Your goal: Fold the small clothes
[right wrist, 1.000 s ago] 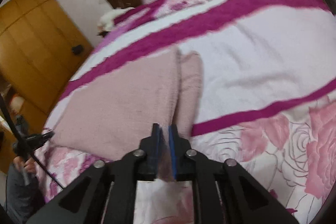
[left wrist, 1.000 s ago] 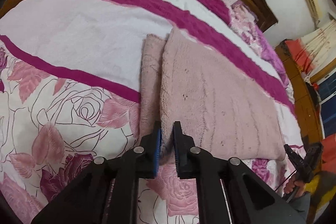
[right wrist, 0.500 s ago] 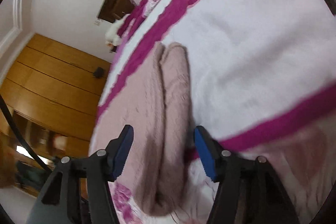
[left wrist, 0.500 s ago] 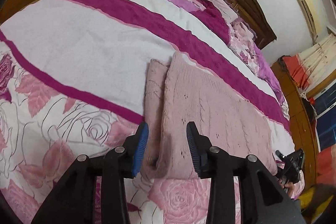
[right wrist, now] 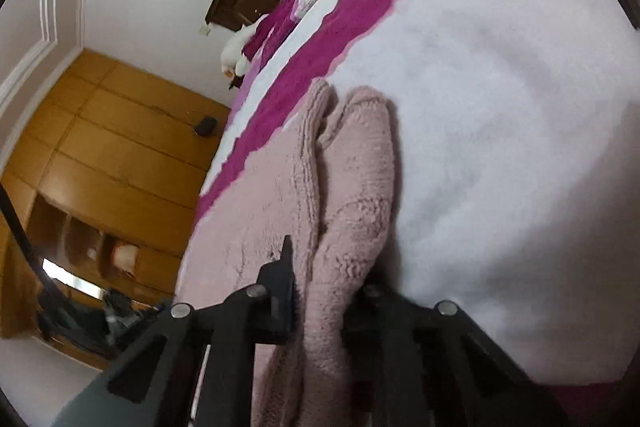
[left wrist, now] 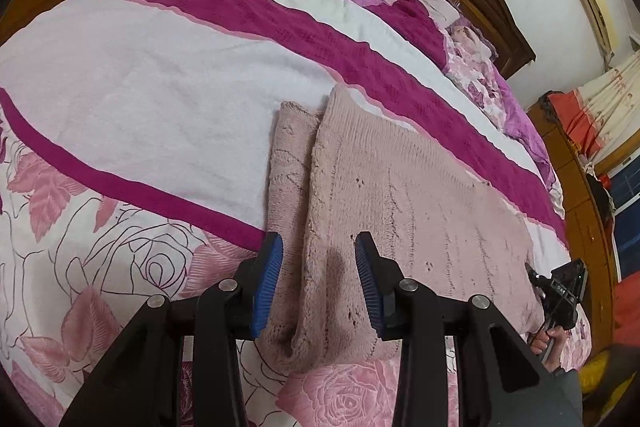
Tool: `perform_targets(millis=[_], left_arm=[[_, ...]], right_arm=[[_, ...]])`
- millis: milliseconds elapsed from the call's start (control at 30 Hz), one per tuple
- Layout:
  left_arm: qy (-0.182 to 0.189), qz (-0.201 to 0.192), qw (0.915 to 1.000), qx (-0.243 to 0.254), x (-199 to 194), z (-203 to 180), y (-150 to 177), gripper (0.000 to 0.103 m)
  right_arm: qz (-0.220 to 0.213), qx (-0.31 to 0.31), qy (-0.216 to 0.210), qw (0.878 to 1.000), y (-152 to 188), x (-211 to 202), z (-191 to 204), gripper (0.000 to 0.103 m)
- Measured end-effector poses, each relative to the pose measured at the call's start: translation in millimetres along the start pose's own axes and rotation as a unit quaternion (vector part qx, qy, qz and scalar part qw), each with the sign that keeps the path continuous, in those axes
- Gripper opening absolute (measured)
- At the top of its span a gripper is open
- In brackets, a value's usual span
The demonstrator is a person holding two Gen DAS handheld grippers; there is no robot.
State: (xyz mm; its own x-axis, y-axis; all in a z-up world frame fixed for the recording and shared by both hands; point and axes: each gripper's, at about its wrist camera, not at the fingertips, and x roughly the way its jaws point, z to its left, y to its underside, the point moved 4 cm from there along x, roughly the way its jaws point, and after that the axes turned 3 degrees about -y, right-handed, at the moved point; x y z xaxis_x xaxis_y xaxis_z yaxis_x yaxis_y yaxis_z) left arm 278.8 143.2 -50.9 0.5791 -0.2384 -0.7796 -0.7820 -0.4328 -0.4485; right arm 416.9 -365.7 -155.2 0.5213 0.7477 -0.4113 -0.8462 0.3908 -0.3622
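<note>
Meanwhile, pink sweater (left wrist: 400, 195) lay on the bed (left wrist: 160, 75), left hand-held gripper (left wrist: 319, 267) released astride its folded edge, right hand-held gripper (right wrist: 332, 281) just closing, clenched on the fold.

Your left gripper (left wrist: 318, 267) points steeply down, its blue-padded jaws standing apart with nothing pinched between the pads. Your right gripper (right wrist: 320, 267) is tilted down more gently and rolled to one side; its jaws have just been closing and now clamp a roll of pink cloth (right wrist: 352, 211) between them. Your right hand (left wrist: 554, 337) shows at the edge of the left view.
</note>
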Motion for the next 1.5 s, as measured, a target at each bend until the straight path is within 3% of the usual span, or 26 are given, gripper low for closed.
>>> perform_targets(millis=[133,467,567,1000,1133,1500], left_arm=[[-0.002,0.001,1.0,-0.002,0,1,-1,0.013],[-0.004,-0.009,0.9999,-0.006,-1,2,-5,0.013],[-0.008,-0.021,0.9998,0.003,-6,-2,-9,0.013],[-0.064,-0.043,0.9959,0.047,-19,-7,-14,0.013],[-0.066,-0.054,0.9942,0.066,-27,-12,-15,0.013],[-0.057,-0.054,0.9961,0.042,-35,8,-18,0.013]], right_arm=[[-0.028,0.016,-0.004,0.999,-6,-10,0,0.014],[-0.037,0.043,-0.002,0.998,-1,-13,0,0.014],[-0.037,0.036,0.027,0.998,-4,-13,12,0.014],[-0.017,-0.031,0.139,0.99,-29,0,129,0.014],[-0.006,-0.048,0.159,0.986,-27,11,157,0.014],[0.024,-0.076,0.199,0.977,-8,49,215,0.014]])
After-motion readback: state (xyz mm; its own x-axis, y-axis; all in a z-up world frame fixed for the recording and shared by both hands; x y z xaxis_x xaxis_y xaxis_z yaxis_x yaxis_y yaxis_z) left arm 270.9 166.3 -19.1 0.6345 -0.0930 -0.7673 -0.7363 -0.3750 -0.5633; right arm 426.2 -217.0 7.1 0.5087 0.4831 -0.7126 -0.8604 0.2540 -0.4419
